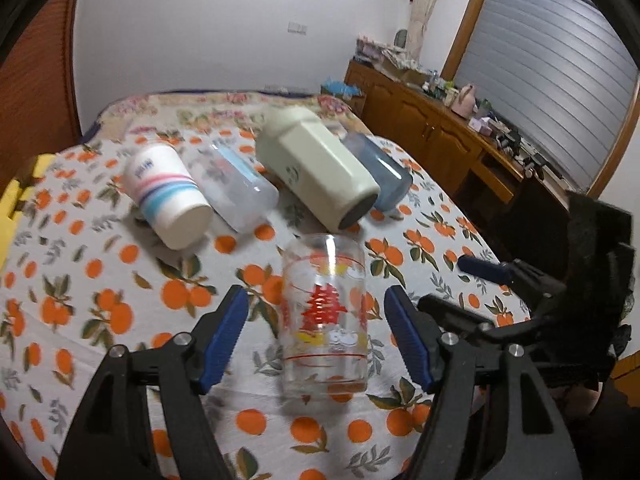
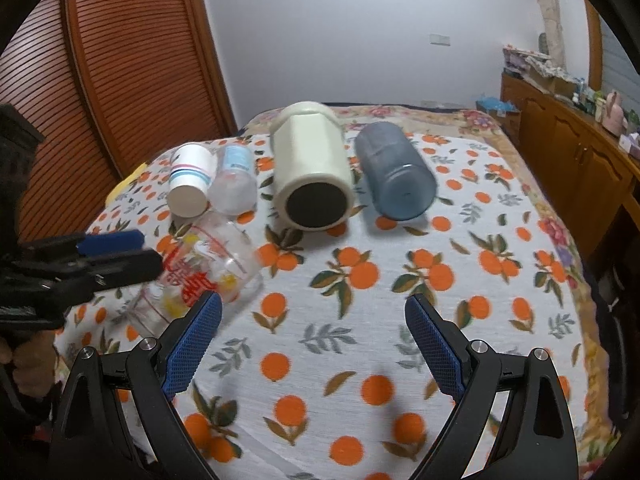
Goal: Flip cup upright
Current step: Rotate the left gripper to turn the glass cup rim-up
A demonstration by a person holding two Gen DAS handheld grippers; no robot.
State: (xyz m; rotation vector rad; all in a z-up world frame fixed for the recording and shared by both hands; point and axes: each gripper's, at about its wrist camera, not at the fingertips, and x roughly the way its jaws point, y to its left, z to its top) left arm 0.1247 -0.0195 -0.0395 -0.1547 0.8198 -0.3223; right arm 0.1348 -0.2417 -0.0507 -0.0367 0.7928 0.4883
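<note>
A clear glass cup [image 1: 325, 312] with red and yellow print stands mouth down on the orange-patterned cloth [image 1: 120, 280]. My left gripper [image 1: 316, 300] is open, its blue pads on either side of the glass, apart from it. In the right wrist view the glass [image 2: 204, 268] appears tilted and blurred at the left, with my left gripper [image 2: 120, 250] beside it. My right gripper [image 2: 314, 312] is open and empty above the cloth [image 2: 360, 340], to the right of the glass.
Behind the glass lie several cups on their sides: a white striped paper cup [image 1: 168, 192], a clear plastic bottle [image 1: 236, 184], a cream mug [image 1: 316, 168] and a blue tumbler [image 1: 384, 172]. A wooden cabinet [image 1: 440, 136] stands at the right.
</note>
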